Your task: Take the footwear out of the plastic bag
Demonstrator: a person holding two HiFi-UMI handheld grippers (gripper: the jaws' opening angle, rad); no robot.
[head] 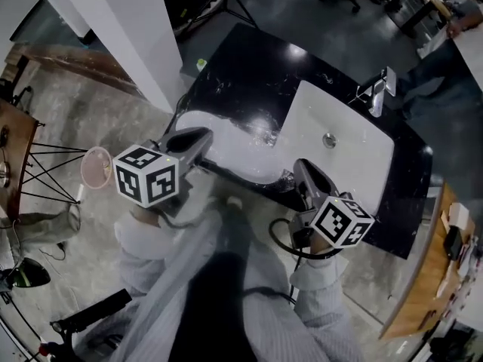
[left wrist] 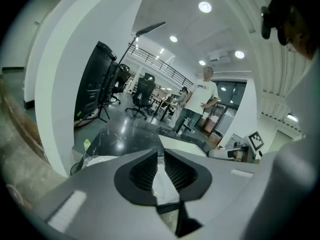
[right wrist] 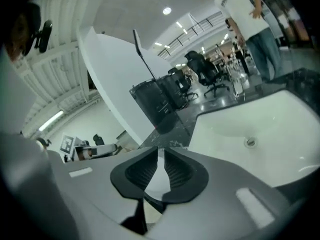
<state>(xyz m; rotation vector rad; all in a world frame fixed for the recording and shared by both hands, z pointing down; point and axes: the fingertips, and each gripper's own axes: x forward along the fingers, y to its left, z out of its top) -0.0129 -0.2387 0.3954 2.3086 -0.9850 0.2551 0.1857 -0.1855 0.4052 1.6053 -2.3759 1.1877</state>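
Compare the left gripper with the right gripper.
The left gripper reaches over the plastic bag on the black counter; the right gripper reaches over the near corner of the white sink. The left gripper slants rightward, the right gripper leftward. Both have jaws slightly apart, gripping nothing.

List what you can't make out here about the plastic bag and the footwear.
Footwear: in the head view the plastic bag is a pale, glary patch; no shoe can be told inside.
Bag's opening: in the left gripper view the left gripper covers most of the bag.
Right gripper view: the right gripper hides nearly all of it.
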